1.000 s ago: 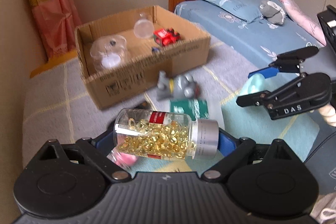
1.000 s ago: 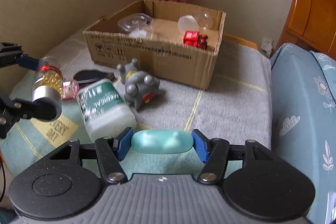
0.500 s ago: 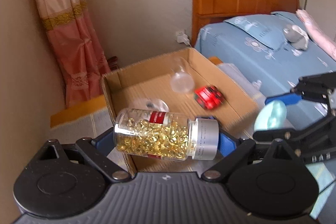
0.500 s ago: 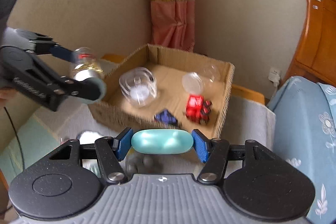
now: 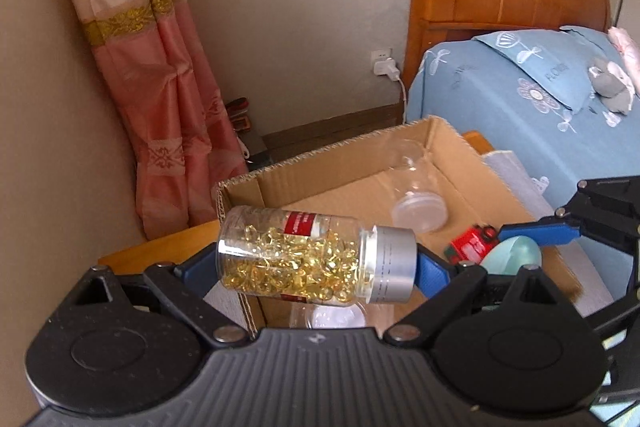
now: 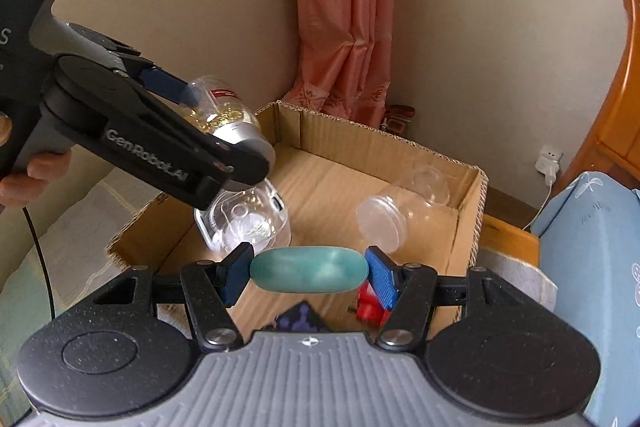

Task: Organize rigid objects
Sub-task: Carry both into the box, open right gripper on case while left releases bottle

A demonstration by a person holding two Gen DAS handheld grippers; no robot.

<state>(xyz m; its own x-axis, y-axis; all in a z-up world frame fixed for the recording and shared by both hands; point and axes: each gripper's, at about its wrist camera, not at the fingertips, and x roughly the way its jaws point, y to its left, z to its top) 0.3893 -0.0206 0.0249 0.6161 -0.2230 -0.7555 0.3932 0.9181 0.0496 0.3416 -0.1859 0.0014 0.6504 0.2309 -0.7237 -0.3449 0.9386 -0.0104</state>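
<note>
Since the capsule bottle (image 5: 296, 255) was clamped end to end, base and silver cap, between the left gripper (image 5: 316, 263) fingers over the cardboard box (image 6: 384, 143), I'd guess hard, slick plastic with loose contents that shift; gripping across the body might've felt safer. The right gripper (image 6: 308, 277) fingers pinched a smooth teal egg-shaped thing (image 6: 308, 275) by its tips, probably light and slippery. Inside the box lay clear jars (image 6: 384, 219) and a red toy (image 5: 470, 247); bed (image 5: 520, 87) and curtain (image 6: 344, 27) sat beyond.
</note>
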